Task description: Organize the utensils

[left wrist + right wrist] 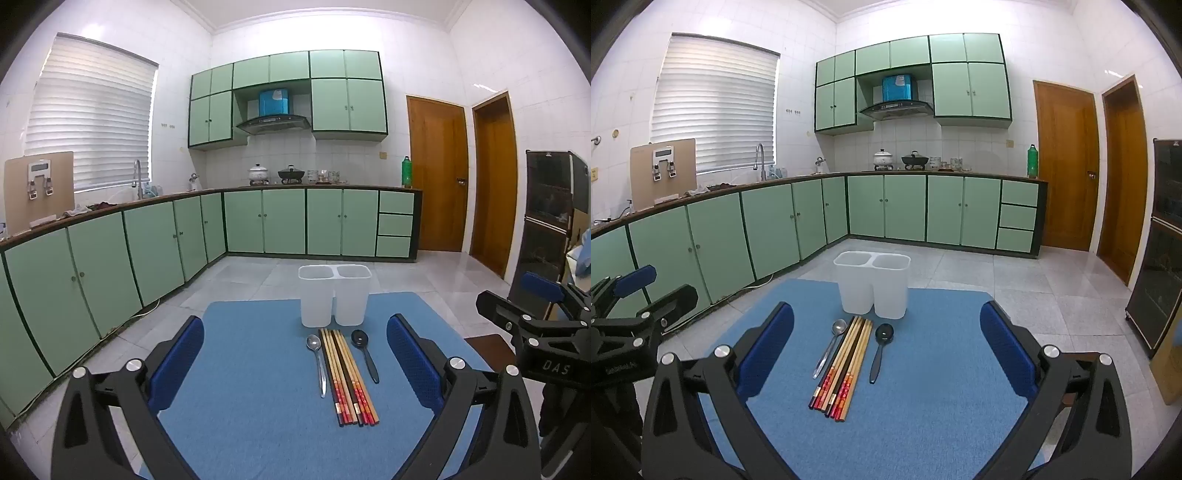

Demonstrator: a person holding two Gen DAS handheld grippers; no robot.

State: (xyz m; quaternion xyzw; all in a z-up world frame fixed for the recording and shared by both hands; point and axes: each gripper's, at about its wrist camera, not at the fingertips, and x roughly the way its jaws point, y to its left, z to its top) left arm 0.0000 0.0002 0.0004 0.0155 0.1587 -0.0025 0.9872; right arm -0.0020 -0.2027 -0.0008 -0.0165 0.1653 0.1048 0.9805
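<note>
A white two-compartment utensil holder [334, 295] [873, 284] stands upright at the far edge of a blue mat [240, 369] [923, 387]. In front of it lie a metal spoon [318, 362] [829, 347], a bundle of several chopsticks [347, 376] [846, 365] and a black spoon [365, 354] [880, 350], side by side. My left gripper [295, 363] hovers open over the near mat, nothing between its blue pads. My right gripper [886, 354] is open too and holds nothing. Each gripper shows at the edge of the other's view.
The mat covers a small table with tiled floor beyond. Green kitchen cabinets [147, 243] run along the left and back walls. A dark cabinet [1160, 240] stands at the right, near two wooden doors [1067, 162].
</note>
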